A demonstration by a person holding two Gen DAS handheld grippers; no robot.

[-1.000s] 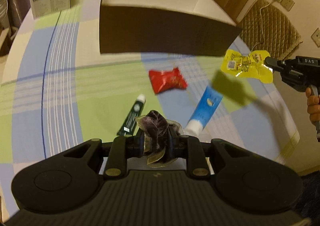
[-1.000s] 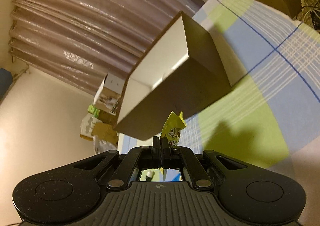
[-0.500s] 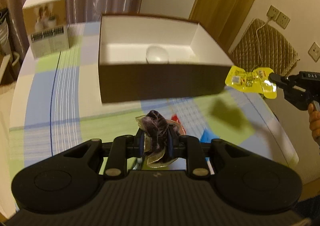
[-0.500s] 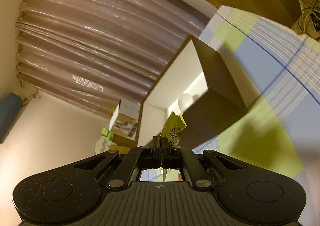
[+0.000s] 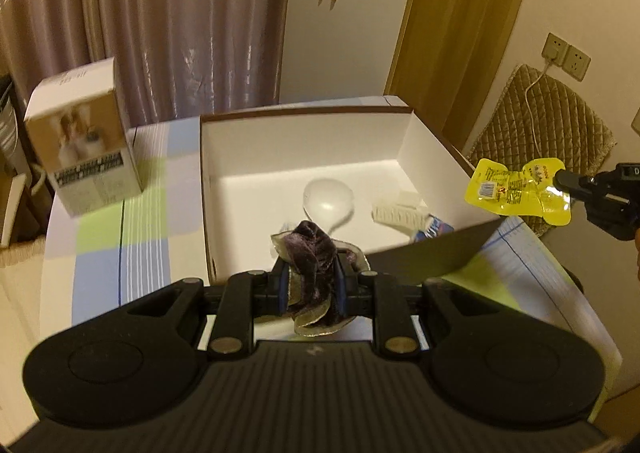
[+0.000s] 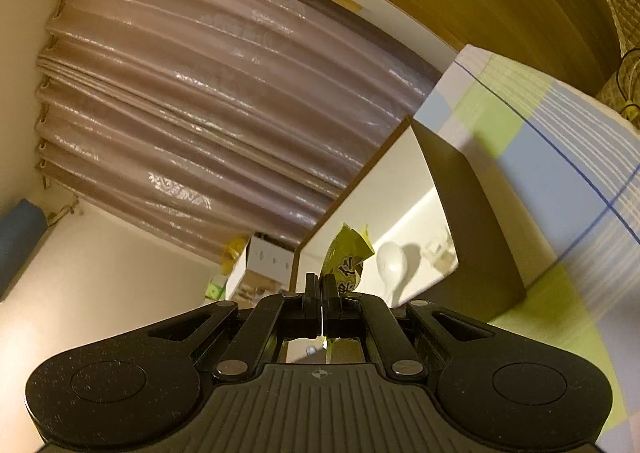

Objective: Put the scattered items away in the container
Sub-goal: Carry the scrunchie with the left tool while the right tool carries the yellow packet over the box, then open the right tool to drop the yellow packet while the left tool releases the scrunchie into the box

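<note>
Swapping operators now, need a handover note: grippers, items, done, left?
Left gripper: shut on the purple velvet scrunchie, at the box's near wall.
Right gripper: shut on the yellow sachet, just outside the box's right edge.
Box: already holds a white spoon, a white comb-like piece and a blue-and-white tube.
Left: release both items into the box. Whether anything is left on the table cannot be seen from here.
</note>
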